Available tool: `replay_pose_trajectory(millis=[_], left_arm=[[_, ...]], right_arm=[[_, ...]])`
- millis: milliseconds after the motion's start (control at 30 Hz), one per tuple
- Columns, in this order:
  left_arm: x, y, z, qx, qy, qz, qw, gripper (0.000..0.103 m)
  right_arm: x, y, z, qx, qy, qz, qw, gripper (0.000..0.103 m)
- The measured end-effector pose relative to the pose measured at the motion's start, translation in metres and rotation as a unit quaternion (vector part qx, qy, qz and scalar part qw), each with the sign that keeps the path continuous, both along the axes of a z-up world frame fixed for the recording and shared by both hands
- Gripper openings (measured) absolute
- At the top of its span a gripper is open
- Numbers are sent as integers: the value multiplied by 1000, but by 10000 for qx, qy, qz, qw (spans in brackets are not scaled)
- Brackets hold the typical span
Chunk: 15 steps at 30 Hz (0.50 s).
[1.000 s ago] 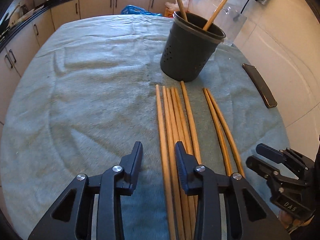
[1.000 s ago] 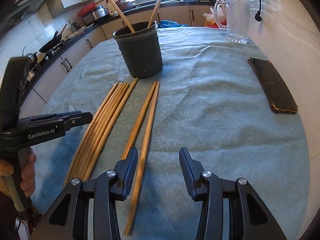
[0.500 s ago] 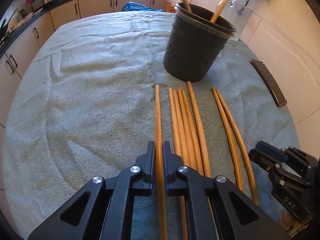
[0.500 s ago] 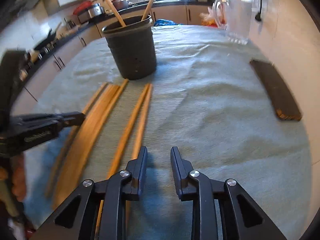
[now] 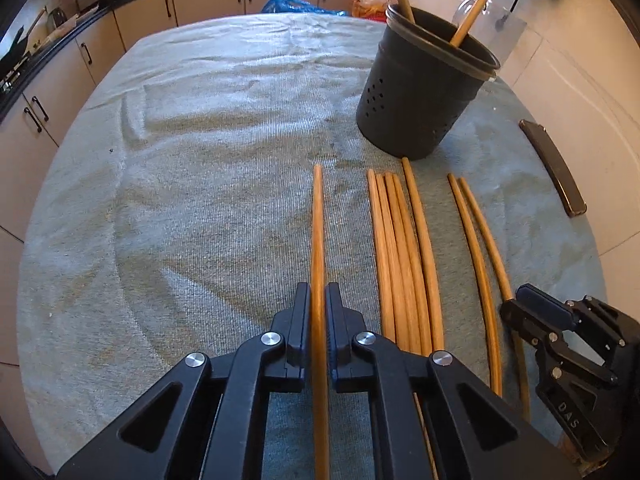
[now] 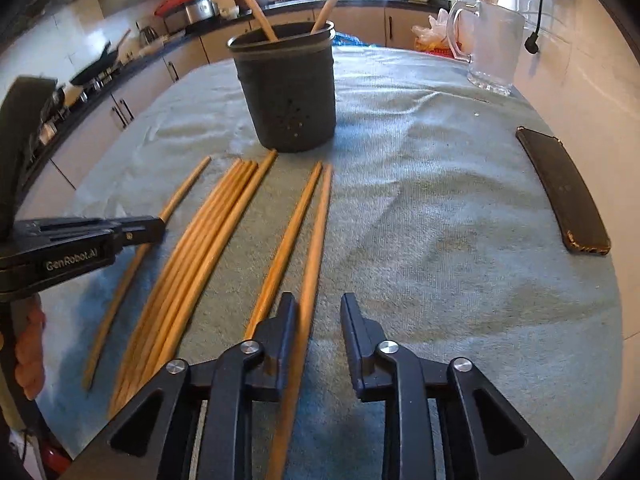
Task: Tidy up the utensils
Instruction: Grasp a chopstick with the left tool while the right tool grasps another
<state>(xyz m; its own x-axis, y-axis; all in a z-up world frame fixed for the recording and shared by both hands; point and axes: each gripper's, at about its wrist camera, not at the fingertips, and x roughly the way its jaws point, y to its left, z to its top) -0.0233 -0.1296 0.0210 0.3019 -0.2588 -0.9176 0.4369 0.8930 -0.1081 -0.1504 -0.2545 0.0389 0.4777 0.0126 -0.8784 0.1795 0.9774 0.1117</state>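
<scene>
My left gripper (image 5: 318,312) clamps one chopstick (image 5: 318,240); my right gripper (image 6: 318,320), closing around another chopstick (image 6: 316,236), should centre it first.

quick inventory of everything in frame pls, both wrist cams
chopstick in left fingers: 1, wooden tan, clamped, apart from the rest
chopstick bundle: 5, tan, side by side on the towel before the holder
chopstick pair: 2, tan, right of bundle; right one lies between the right fingers
chopsticks in holder: 2, tan, leaning upright
utensil holder: 1, black, perforated, mid-table
towel: 1, grey-green, covers table
phone: 1, dark, right edge
glass mug: 1, clear, far right
left gripper: shut on chopstick
right gripper: fingers closing, gap remains
hand: 1, holds left gripper
</scene>
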Motion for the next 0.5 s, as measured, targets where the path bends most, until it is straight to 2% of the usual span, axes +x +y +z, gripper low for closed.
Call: replay_pose_trajectory(millis=[100,233,367,500], left_arm=[[7,3,2,18,223,83,9997,7],[22,-2,8,177,170,143,9996,7],[41,-8,3,166,403,263,9987,8],[54,-13,2,137,403,311,9986,8]], right_arm=[[-1,-4,1,-52,169,47,9998,22],[5,-21,0,121,250,-151,9995,23],[27,-32,-1,136,387,-270,9988,23],[50,-37,-2,43,519,-325,9981,23]])
